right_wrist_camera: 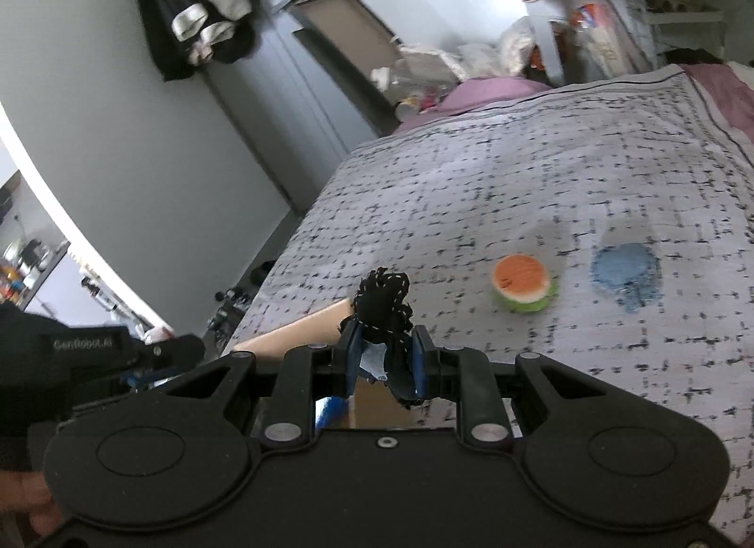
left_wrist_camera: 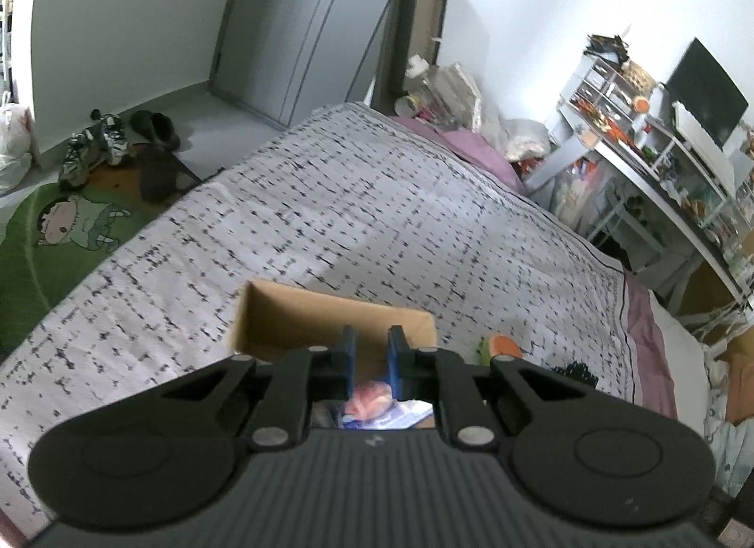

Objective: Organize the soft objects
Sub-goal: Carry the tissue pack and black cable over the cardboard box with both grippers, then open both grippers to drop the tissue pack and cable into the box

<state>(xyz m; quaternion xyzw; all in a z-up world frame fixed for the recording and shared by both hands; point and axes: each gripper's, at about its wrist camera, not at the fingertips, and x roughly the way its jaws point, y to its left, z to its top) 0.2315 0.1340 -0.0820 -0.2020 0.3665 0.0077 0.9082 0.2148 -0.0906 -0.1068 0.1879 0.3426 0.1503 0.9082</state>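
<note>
My right gripper (right_wrist_camera: 384, 346) is shut on a black knitted piece with white stitching (right_wrist_camera: 382, 305), which sticks up between the blue pads, just past the rim of the cardboard box (right_wrist_camera: 292, 336). An orange and green plush toy (right_wrist_camera: 520, 283) and a blue fuzzy piece (right_wrist_camera: 624, 274) lie on the bedspread beyond. My left gripper (left_wrist_camera: 373, 346) hangs over the open cardboard box (left_wrist_camera: 325, 312) with its jaws shut and nothing gripped. A pink soft item (left_wrist_camera: 372, 399) lies in the box below. The plush toy (left_wrist_camera: 502, 345) lies right of the box.
The patterned bedspread (left_wrist_camera: 377, 199) runs to a purple pillow (left_wrist_camera: 471, 145) at the far end. Shoes (left_wrist_camera: 94, 147) and a green rug (left_wrist_camera: 70, 227) are on the floor left of the bed. A cluttered shelf desk (left_wrist_camera: 659, 161) stands on the right.
</note>
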